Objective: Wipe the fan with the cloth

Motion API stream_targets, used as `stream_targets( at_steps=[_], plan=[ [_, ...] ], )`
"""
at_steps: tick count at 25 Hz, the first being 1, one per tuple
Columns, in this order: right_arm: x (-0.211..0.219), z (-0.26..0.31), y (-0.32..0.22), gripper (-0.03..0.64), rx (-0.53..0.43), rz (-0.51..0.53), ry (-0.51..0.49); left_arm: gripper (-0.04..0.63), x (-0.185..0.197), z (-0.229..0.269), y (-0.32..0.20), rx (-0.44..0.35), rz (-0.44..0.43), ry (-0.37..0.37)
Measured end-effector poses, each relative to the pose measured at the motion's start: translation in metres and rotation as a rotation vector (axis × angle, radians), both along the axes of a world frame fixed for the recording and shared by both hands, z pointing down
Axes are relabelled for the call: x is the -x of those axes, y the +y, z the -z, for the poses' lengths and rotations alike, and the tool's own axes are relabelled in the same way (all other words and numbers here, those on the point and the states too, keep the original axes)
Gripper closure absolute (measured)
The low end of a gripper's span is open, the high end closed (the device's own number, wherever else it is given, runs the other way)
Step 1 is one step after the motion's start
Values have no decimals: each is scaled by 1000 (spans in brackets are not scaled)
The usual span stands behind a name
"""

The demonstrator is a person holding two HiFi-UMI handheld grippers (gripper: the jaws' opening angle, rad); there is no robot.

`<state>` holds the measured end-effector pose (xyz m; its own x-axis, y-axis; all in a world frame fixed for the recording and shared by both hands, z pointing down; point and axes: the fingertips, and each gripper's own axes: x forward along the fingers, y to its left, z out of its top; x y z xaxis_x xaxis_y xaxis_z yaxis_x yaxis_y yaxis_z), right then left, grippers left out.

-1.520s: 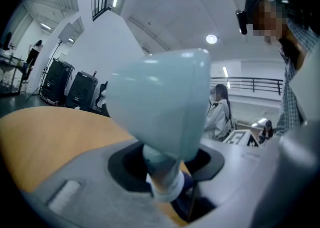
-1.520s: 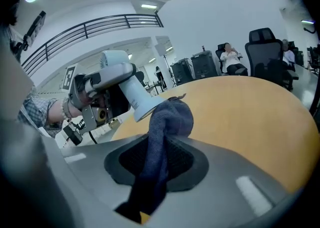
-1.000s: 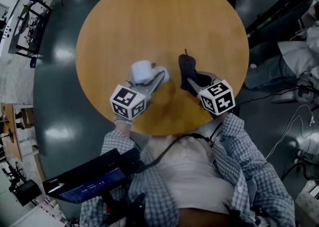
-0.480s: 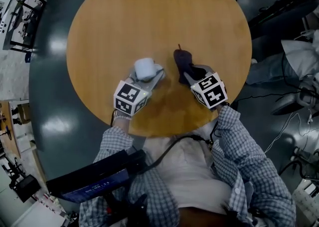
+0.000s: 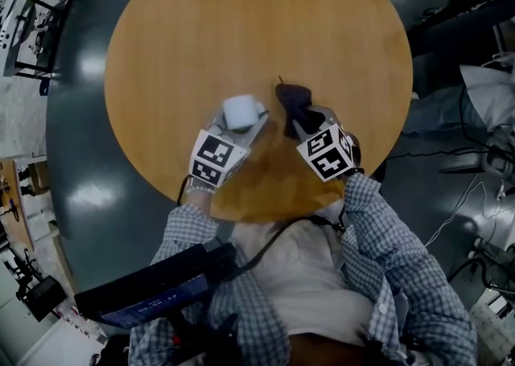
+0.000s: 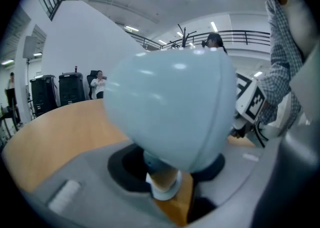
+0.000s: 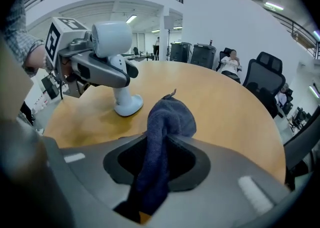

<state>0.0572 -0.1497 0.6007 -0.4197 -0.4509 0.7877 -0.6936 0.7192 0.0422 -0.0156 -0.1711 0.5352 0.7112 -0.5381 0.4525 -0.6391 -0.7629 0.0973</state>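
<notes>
Pale blue fan (image 6: 170,111), stem clenched in left gripper (image 6: 165,189); navy cloth (image 7: 167,117) pinched in right gripper (image 7: 156,147) jaws, lower end hidden

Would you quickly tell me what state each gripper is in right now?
Left gripper: closed on the fan, at its stem.
Right gripper: closed on the dark cloth.

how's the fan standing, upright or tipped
Upright: the fan stands with its base flat on the table, left gripper shut on its stem.

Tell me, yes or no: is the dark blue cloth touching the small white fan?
No, bare wooden tabletop shows between the dark blue cloth and the small white fan.
</notes>
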Motion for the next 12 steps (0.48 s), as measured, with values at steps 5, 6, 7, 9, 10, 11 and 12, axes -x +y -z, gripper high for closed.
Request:
stream_targets(
  at_steps=[5,6,7,9,10,11,12],
  plan=[
    [4,-4,2,478,-6,-9,14,423,0,-11,8,-37,-53,-58],
    [4,-4,2,463,-6,-5,14,423,-1,-12,9,-42,-59,-64],
    [5,-4,3,451,-6,0,13,423,-2,-12,9,-47,-61,-68],
    [7,-3,4,423,-6,4,11,423,-3,-12,11,-56,-58,-65],
    [7,-3,4,411,-5,5,10,423,-4,-11,11,-60,-55,-59],
    [7,-3,5,398,-5,5,8,426,-5,-10,10,-63,-51,-50],
    [8,-3,4,388,-5,5,4,422,-5,-9,8,-67,-46,-41]
  ],
)
